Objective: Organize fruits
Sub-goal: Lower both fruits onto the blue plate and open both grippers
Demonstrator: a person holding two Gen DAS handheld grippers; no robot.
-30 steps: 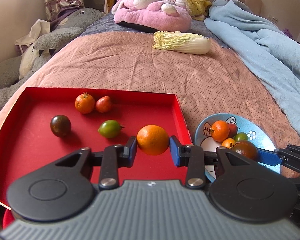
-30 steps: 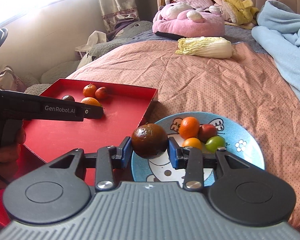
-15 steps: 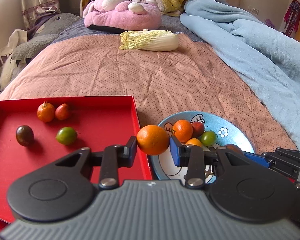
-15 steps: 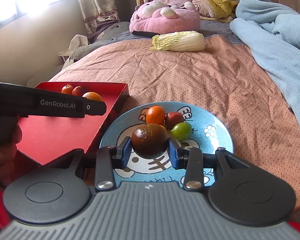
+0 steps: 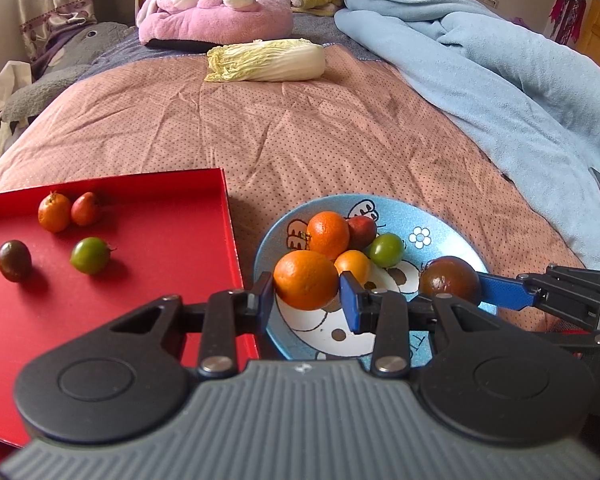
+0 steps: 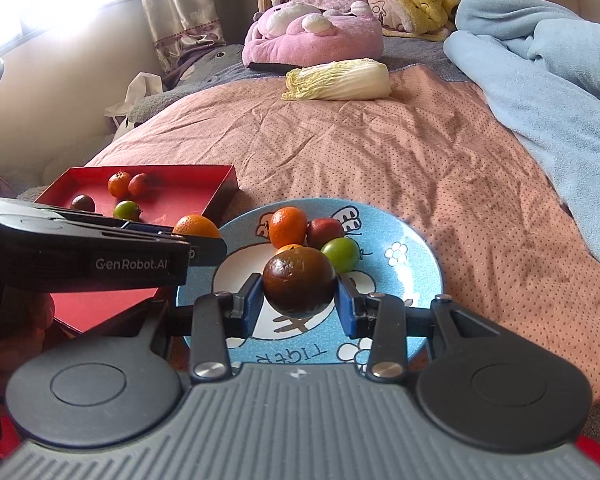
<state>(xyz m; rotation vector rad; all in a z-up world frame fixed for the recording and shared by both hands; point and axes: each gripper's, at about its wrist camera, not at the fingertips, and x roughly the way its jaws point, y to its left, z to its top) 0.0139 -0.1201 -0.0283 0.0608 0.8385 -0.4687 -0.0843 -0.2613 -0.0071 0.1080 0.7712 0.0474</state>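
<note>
My left gripper [image 5: 306,296] is shut on an orange [image 5: 305,279] and holds it over the left part of the blue cartoon plate [image 5: 452,240]. My right gripper [image 6: 299,302] is shut on a dark brown fruit [image 6: 299,282] over the same plate [image 6: 416,264]; that fruit also shows in the left wrist view [image 5: 449,281]. The plate holds an orange [image 5: 329,234], a red fruit [image 5: 362,232], a green fruit [image 5: 386,250] and a small orange fruit [image 5: 353,265]. The red tray [image 5: 148,312] to its left holds several small fruits.
A napa cabbage [image 5: 268,60] lies farther up the pink bedspread. A pink plush [image 5: 216,12] and a grey plush [image 5: 68,68] sit at the head and left. A blue blanket [image 5: 500,80] is piled along the right side.
Both grippers moved right from the tray side to over the blue plate, each still holding its fruit.
</note>
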